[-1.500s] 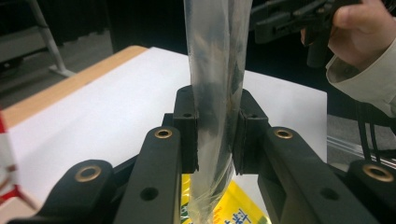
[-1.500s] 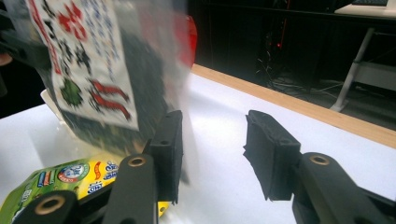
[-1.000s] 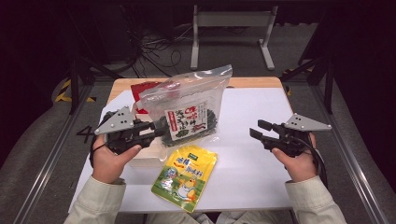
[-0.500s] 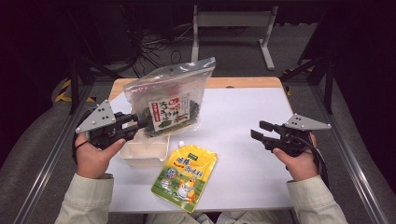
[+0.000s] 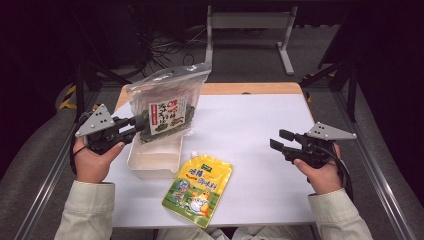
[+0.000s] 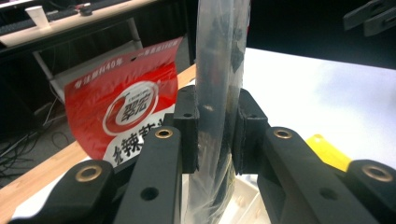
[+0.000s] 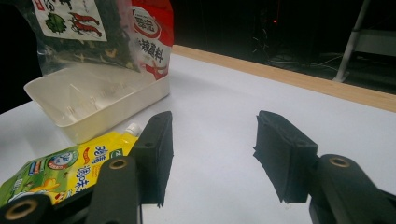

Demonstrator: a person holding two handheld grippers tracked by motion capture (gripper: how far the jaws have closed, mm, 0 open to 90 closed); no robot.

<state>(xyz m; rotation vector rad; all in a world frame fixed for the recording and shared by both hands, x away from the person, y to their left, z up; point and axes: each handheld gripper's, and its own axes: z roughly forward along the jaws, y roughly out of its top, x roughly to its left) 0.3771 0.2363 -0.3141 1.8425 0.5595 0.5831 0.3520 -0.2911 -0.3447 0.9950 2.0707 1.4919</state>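
A white-covered tabletop (image 5: 250,125) with a wooden far edge spreads before a person in pale sleeves who works a black 2-jaw claw in each hand. Held upright over its left side is a clear plastic bag of dark dried seaweed (image 5: 167,107) with a white, red-lettered label, its lower left edge clenched in the left claw (image 5: 139,125); the left gripper view shows the 2 black pads pressed flat on either side of the bag's film (image 6: 215,93). The bag hangs over a white rectangular plastic tray (image 5: 152,159), which rests on the tabletop just below it. Behind the bag, the left gripper view shows a red foil pouch with white lettering (image 6: 123,107), and in the right gripper view it stands by the tray's far end. Just right of the tray's near corner lies a yellow spouted pouch printed with a cartoon figure (image 5: 199,189), flat on the tabletop. Well apart, on the right side, the right claw (image 5: 280,140) hovers low over bare tabletop, released, pointing toward the tray; its jaws have just been opening, with nothing between the 2 pads (image 7: 156,154).
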